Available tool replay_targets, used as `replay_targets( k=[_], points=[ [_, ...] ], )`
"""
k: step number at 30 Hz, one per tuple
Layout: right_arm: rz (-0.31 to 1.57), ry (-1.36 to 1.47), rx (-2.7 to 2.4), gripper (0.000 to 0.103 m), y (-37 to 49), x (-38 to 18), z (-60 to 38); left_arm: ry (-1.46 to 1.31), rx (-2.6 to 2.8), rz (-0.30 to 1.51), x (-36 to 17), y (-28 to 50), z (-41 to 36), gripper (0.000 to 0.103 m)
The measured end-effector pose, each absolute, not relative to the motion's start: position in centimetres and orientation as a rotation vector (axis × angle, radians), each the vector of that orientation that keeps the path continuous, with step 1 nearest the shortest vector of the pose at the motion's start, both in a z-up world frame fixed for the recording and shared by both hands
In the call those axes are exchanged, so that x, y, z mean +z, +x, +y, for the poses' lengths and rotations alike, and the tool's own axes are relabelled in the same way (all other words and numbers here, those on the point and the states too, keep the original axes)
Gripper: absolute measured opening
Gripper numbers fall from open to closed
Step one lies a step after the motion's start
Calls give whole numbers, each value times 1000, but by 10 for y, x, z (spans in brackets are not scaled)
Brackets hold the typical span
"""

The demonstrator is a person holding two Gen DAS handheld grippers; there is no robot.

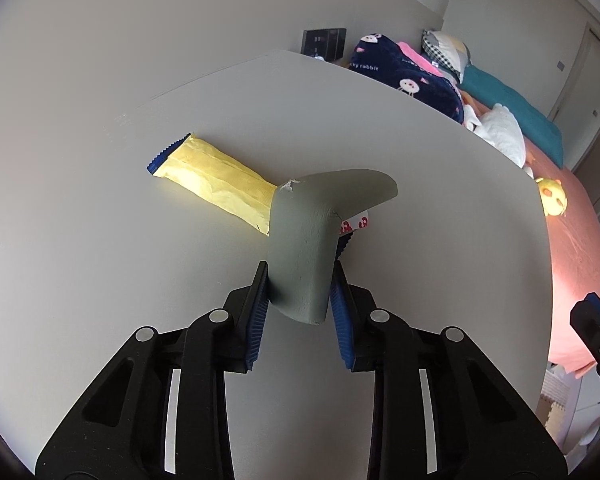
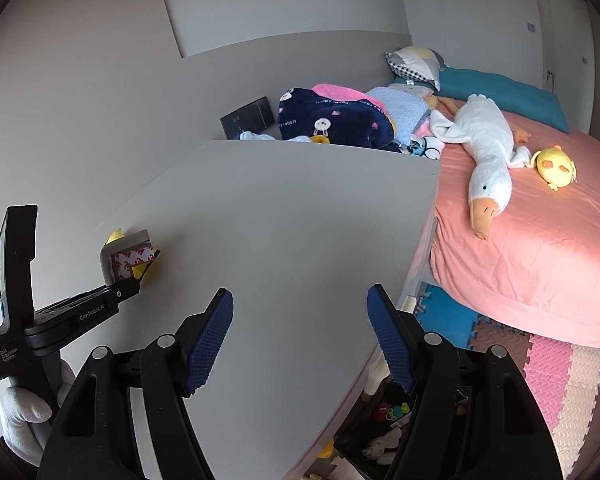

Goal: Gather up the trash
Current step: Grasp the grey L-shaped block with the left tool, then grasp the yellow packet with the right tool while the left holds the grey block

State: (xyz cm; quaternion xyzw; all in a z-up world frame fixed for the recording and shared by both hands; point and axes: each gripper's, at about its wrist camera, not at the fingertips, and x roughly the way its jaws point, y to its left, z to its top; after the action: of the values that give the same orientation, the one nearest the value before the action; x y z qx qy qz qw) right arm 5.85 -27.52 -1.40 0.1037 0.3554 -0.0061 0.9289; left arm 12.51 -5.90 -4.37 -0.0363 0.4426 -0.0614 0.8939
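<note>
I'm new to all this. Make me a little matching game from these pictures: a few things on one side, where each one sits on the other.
Things:
1. grey foam corner piece
2. yellow wrapper
3. white goose toy
4. right hand-held gripper

Places or states:
A. lying on the pink bed
B. open, holding nothing
C. flat on the white table
D. clamped in the left hand-held gripper

Pairs: 1-D, 2-C, 3-A, 4-B

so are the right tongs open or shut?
Open. The right tongs have blue pads spread wide, only bare table between them.
</note>
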Motion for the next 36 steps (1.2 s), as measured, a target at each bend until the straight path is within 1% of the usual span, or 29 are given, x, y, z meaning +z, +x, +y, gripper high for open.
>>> replay_targets(
  k=[5,9,15,18,24,31,36],
  points=[
    [725,208,-11,70,55,-14,-274,-79,-151,923,-43,126,-59,29],
    [728,211,-15,70,55,-15,-275,-83,-178,894,-37,122,-59,28],
    [712,215,-4,70,53,-8,-273,-113,-206,821,-15,107,-46,27],
    [708,216,10,70,53,-7,-267,-116,-227,814,-6,101,-38,27],
    [720,202,38,70,51,-9,-250,-167,-194,822,-10,99,-17,30],
    [723,187,59,70,50,-6,-233,-196,-166,810,-8,91,4,28],
    [725,178,95,70,51,-3,-213,-244,-159,806,-8,78,28,29]
  ],
)
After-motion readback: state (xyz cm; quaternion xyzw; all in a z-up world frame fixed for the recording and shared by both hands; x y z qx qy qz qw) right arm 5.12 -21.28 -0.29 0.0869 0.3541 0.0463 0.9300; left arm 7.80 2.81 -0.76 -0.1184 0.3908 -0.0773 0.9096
